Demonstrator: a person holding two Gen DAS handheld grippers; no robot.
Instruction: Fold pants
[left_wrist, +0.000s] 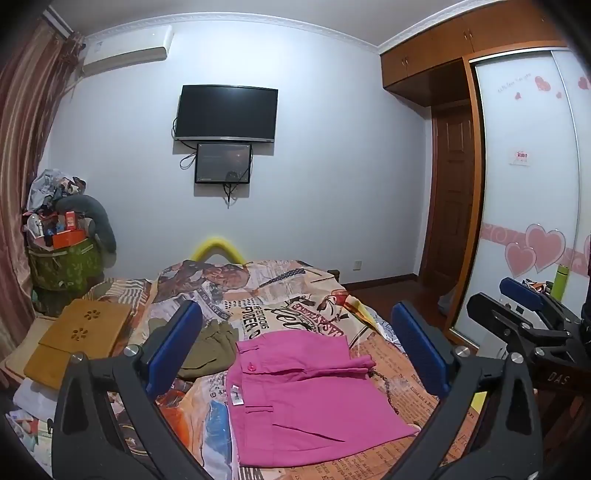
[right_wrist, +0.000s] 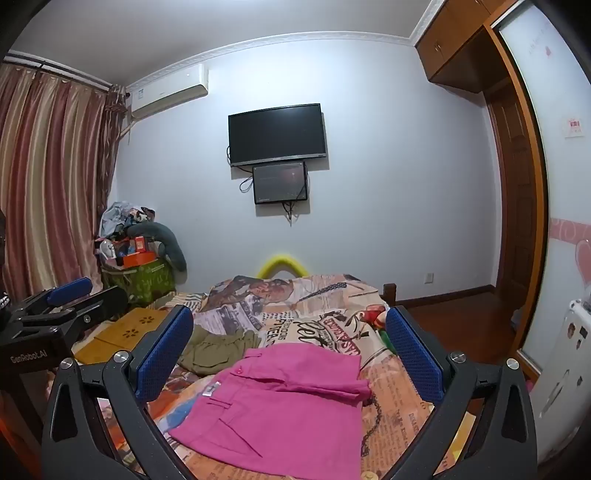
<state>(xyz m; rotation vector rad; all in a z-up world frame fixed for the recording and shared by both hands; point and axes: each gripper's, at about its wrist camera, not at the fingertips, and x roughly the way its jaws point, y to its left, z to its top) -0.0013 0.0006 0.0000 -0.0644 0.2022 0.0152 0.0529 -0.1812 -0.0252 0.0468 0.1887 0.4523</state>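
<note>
While both pairs of tongs hang above the near end of the bed (left_wrist: 391, 369), neither holds anything: the left tongs (left_wrist: 295, 350) stand with their blue pads spread wide, and the right tongs (right_wrist: 288, 350) are spread just as wide. Between those pads lie the pink pants (left_wrist: 306, 398), folded into a flat, roughly square stack on the printed bedspread, waistband with its button and white label toward the left, a loose fold of cloth along the far right edge. Just beyond them on the far left sits a crumpled olive garment (left_wrist: 210, 350), its edge touching or nearly touching the pink cloth; I cannot tell which. Further left a wooden lap tray (left_wrist: 77, 339) with flower cut-outs rests at the edge of the bed. Beyond the foot of the bed a yellow curved thing (left_wrist: 218, 247) pokes up, and on the far wall hangs a dark television (left_wrist: 227, 112) with a smaller screen (left_wrist: 223, 163) right below it. A heaped green basket (left_wrist: 64, 266) stands in the left corner by the striped curtains (right_wrist: 48, 177).
</note>
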